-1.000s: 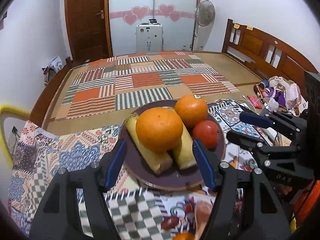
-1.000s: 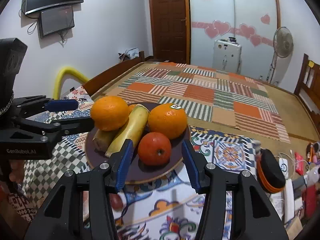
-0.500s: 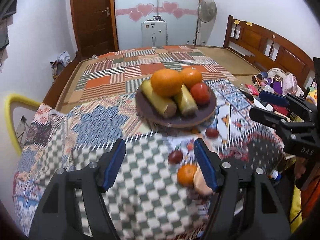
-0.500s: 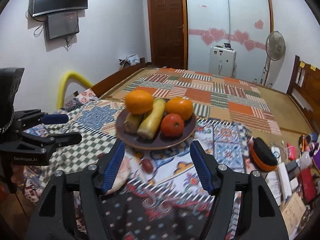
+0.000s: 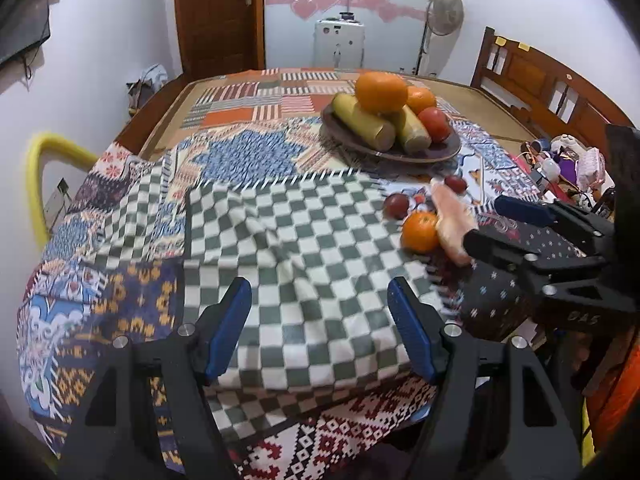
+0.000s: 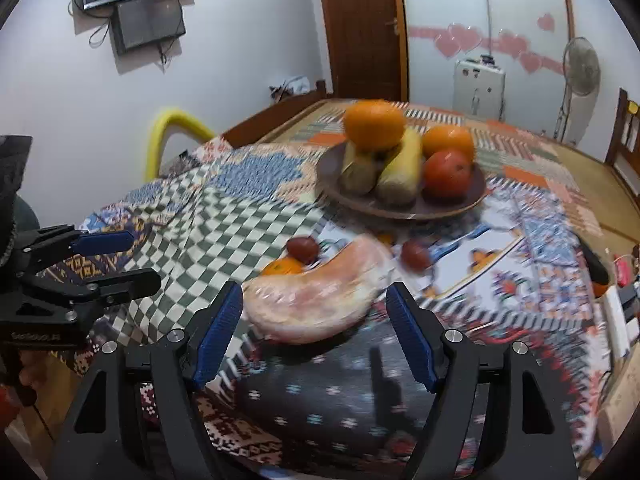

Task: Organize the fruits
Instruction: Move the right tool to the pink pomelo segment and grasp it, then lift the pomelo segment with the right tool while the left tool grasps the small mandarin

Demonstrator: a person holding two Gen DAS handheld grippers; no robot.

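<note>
A dark round plate (image 5: 450,151) (image 6: 472,200) holds two oranges, two yellow bananas and a red tomato. A big orange (image 5: 381,87) (image 6: 374,124) tops the pile. Loose on the patchwork cloth lie a small orange (image 5: 419,231) (image 6: 282,267), two dark red plums (image 5: 396,206) (image 6: 303,249) and a pale pink curved fruit (image 5: 452,216) (image 6: 316,300). My left gripper (image 5: 320,324) is open and empty over the checked cloth. My right gripper (image 6: 314,330) is open and empty, just before the pink fruit; it shows at the left wrist view's right edge (image 5: 516,224).
A green checked cloth (image 5: 304,248) lies rumpled over the near table. A yellow chair back (image 5: 40,168) stands at the left. A wooden bed frame (image 5: 532,80) with clutter sits at the right. A fan (image 5: 444,12) and door stand behind.
Both grippers have pulled back from the plate toward the near table edge. The loose fruits have come into view. Both stay open and empty.
</note>
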